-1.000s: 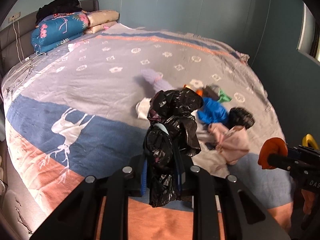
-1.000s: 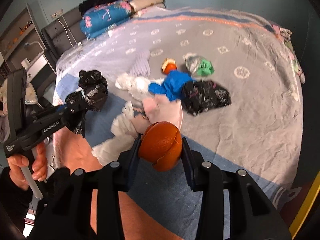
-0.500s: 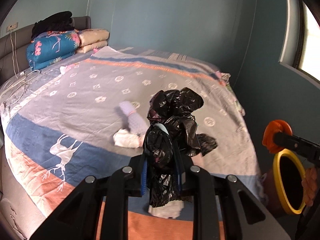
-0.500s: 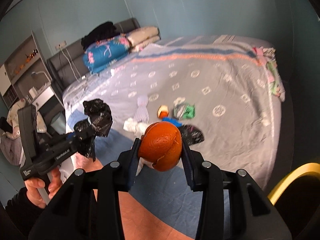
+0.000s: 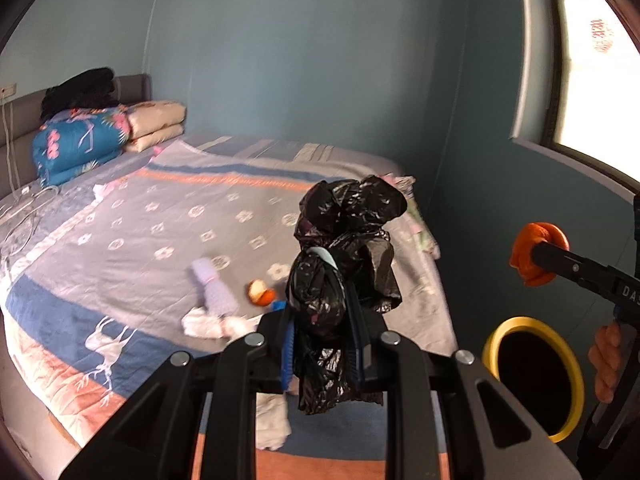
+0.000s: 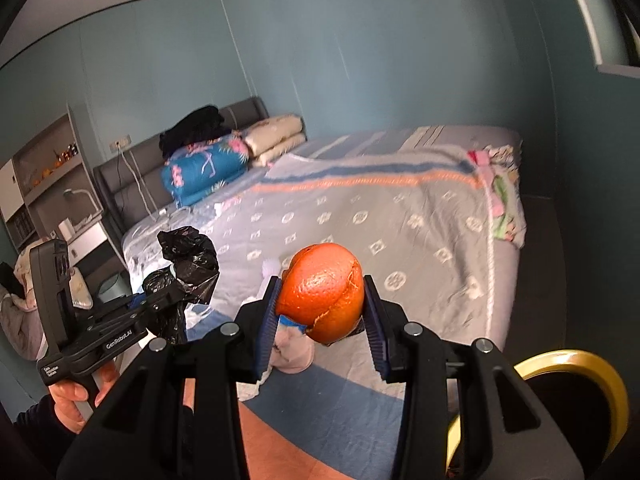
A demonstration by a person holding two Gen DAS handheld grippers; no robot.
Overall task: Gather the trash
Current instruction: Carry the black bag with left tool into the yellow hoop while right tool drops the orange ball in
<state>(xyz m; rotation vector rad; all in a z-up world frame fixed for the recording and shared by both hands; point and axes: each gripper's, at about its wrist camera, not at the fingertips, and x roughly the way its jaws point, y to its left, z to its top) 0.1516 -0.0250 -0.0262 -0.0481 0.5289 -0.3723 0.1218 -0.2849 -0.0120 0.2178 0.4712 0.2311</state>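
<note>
My left gripper (image 5: 324,308) is shut on a crumpled black plastic bag (image 5: 344,248), held up above the foot of the bed; the same gripper (image 6: 160,300) and black bag (image 6: 188,256) show at the left of the right wrist view. My right gripper (image 6: 320,312) is shut on an orange peel (image 6: 322,296), and that gripper (image 5: 534,256) with the peel (image 5: 528,240) appears at the right of the left wrist view. A yellow-rimmed bin (image 5: 532,372) with a dark inside stands on the floor to the right, below the right gripper; its rim (image 6: 560,364) is at lower right.
On the bed's grey patterned cover (image 5: 160,220) lie another orange peel (image 5: 260,292), a lilac roll (image 5: 212,292) and white socks (image 5: 208,326). Folded quilts (image 5: 80,140) sit by the headboard. A teal wall and a window ledge (image 5: 580,160) are on the right. A shelf (image 6: 52,176) stands left.
Both grippers have risen and swung right, away from the clothes pile on the bed. The yellow-rimmed bin has come into view at lower right. Both grips are unchanged.
</note>
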